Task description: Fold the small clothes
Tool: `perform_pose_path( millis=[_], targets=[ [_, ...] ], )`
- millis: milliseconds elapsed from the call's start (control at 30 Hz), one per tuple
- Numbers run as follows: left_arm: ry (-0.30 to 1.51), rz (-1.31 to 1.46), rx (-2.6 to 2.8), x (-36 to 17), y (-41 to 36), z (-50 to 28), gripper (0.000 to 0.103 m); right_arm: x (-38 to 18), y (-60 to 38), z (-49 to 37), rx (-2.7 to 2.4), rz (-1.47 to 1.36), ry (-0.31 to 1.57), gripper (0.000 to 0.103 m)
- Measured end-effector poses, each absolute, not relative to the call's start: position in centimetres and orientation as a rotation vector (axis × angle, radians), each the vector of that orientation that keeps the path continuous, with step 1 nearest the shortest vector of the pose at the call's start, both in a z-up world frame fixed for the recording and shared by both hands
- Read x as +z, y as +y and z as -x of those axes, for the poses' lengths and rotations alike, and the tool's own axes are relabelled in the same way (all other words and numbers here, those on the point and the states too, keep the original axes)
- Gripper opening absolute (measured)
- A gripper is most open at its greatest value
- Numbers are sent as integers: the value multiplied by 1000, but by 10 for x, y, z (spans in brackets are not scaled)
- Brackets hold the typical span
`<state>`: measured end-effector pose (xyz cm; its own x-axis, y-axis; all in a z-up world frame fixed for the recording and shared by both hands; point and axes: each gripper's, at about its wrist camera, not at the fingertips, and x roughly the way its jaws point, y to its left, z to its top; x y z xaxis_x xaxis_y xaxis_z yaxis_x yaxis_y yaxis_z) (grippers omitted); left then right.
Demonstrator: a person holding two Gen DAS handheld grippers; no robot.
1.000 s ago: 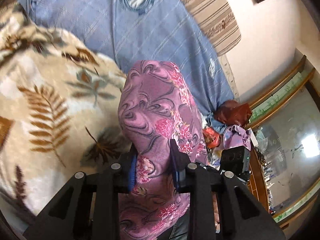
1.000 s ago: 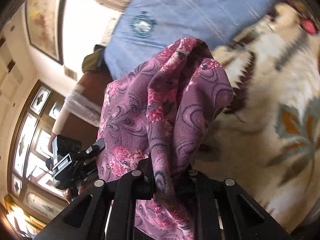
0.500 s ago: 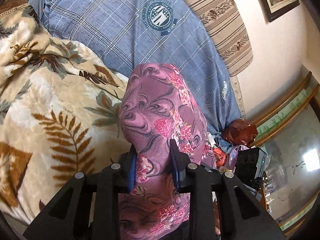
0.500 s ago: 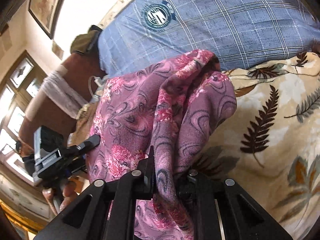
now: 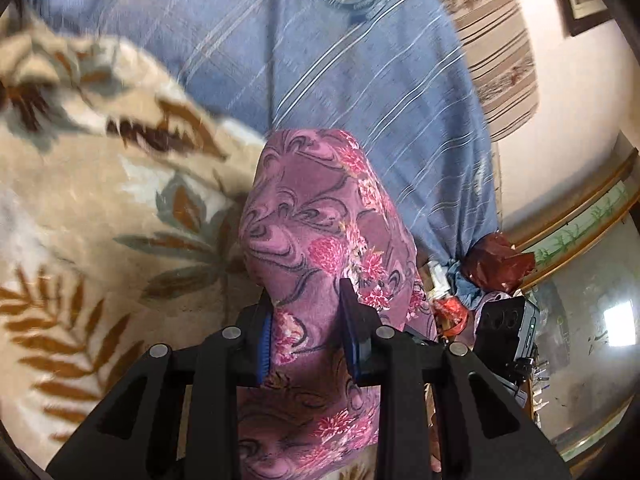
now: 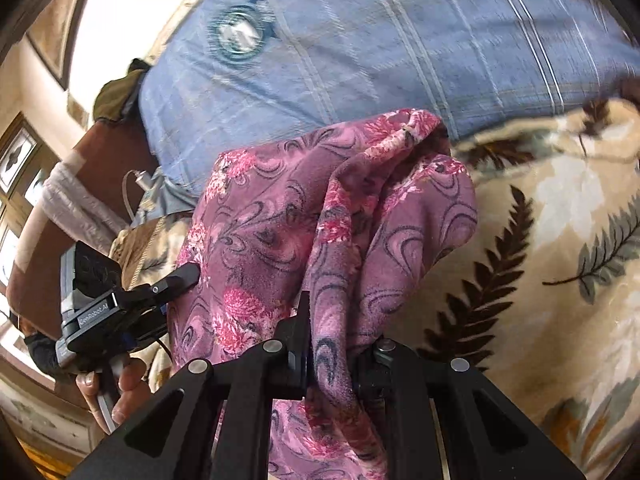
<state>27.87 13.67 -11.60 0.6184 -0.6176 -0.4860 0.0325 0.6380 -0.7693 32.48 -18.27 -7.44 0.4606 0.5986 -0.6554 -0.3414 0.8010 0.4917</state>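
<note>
A purple garment with pink flowers (image 5: 316, 232) hangs bunched between both grippers above the bed. My left gripper (image 5: 306, 312) is shut on one bunched end of it, the cloth bulging up past the blue pads. In the right wrist view the same purple garment (image 6: 320, 216) drapes over my right gripper (image 6: 332, 344), which is shut on a twisted fold of it. The left gripper (image 6: 120, 300) shows at the left of that view, held by a hand and pinching the cloth's far edge.
A cream blanket with brown fern leaves (image 5: 100, 240) covers the bed below. A blue checked pillow with a round badge (image 5: 340, 60) lies behind it, a striped pillow (image 5: 492, 40) beyond. Clutter and red bags (image 5: 496, 264) sit at the bed's edge by a wooden cabinet.
Both grippers have swept across the bed with the garment held between them; the blanket and blue pillow have shifted in view and now blur. Neither grip has changed.
</note>
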Motion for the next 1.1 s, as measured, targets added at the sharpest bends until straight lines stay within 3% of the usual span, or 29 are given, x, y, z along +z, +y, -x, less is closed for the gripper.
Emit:
perform_pose_path(
  millis=[133, 233, 267, 300, 500, 600, 800, 1100],
  targets=[
    [922, 800, -321, -161, 133, -295, 33, -122, -189, -349, 574, -314, 988, 15],
    [929, 831, -330, -166, 141, -295, 39, -142, -196, -360, 566, -365, 1022, 29],
    [924, 824, -324, -164, 141, -294, 39, -143, -197, -361, 558, -361, 1017, 43],
    [915, 776, -302, -158, 138, -291, 39, -143, -200, -361, 531, -345, 1010, 51],
    [874, 567, -203, -129, 122, -269, 42, -120, -203, -335, 399, -159, 932, 52],
    [879, 520, -174, -127, 123, -252, 49, -121, -201, -325, 325, -56, 942, 51],
    [904, 547, -180, -135, 123, -253, 50, -117, -199, -316, 275, -18, 961, 51],
    [870, 532, -144, -128, 120, -256, 50, -87, -212, -304, 419, -142, 844, 51]
  ],
)
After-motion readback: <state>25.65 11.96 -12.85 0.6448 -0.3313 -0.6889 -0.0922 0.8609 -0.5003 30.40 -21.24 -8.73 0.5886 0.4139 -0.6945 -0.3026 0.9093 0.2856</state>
